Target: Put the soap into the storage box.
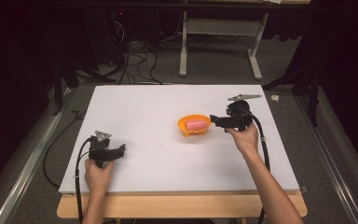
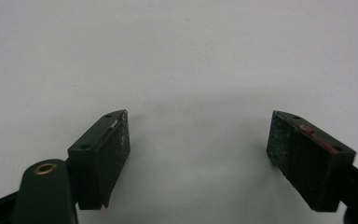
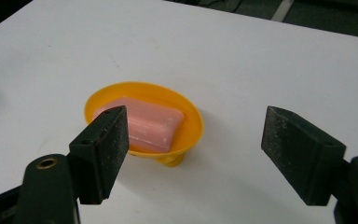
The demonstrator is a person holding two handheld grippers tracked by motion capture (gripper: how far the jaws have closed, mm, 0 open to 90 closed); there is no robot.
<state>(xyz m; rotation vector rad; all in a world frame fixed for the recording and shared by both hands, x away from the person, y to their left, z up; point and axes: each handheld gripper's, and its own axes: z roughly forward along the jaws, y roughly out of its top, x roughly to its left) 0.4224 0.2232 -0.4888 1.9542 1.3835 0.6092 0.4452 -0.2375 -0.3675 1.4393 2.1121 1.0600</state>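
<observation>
**Two black hand-held grippers, bare forearms**

The left gripper (image 1: 106, 150) and right gripper (image 1: 233, 116) are matte black, each topped by a grey three-cornered plate and trailing a black cable. Their fingers (image 2: 103, 154) are flat rectangular blocks with speckled pads, small screw holes and brass rivets. At 2 o'clock, red marks streak one edge. The person's forearms are unsleeved.
</observation>
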